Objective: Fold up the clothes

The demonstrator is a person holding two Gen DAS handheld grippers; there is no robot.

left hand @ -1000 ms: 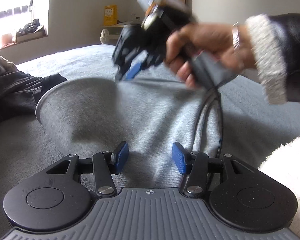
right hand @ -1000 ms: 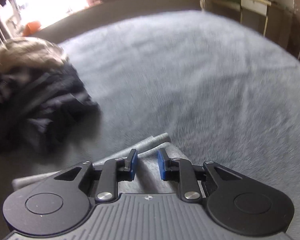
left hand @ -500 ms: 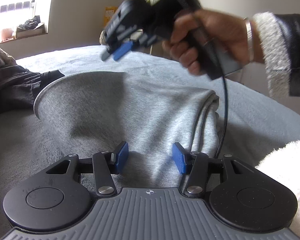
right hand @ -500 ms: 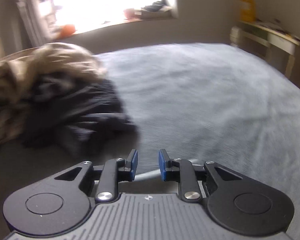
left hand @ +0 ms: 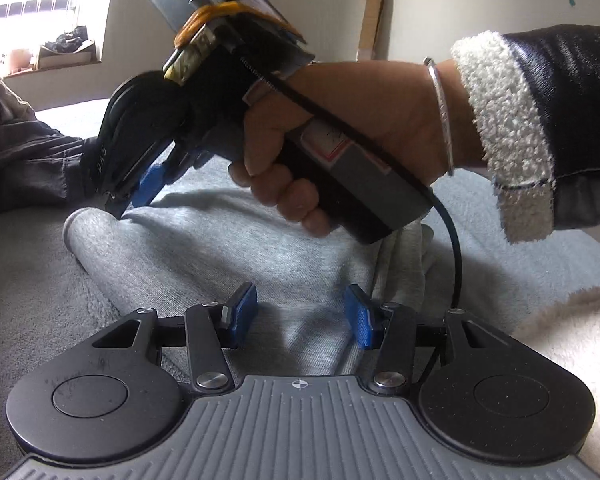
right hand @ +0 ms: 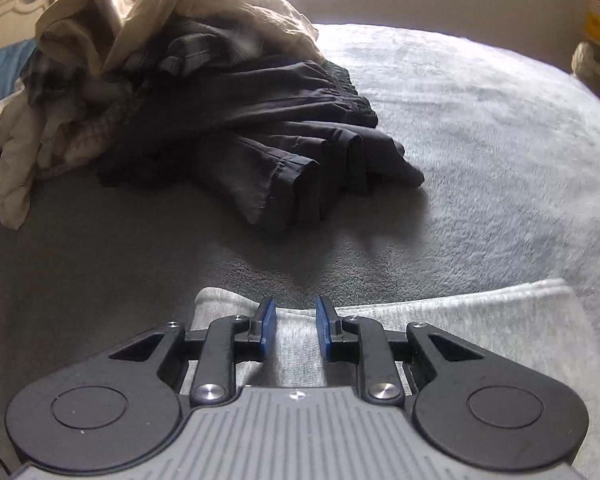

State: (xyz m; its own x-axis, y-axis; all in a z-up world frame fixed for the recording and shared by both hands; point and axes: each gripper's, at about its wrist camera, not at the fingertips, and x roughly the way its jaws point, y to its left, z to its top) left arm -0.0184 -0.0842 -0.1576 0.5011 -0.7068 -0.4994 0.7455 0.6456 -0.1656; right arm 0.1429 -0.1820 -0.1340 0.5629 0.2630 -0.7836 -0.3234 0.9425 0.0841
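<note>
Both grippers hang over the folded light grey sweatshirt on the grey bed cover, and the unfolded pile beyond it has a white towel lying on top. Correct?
Not quite. The pile of unfolded clothes is topped by a crumpled beige garment, not a white towel; the right wrist view shows it. The rest holds: left gripper and right gripper hang over the folded light grey sweatshirt on the grey bed cover.

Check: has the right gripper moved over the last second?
Yes. In the left wrist view the right gripper has swung left and down, from over the grey garment's middle to its left folded edge.
</note>
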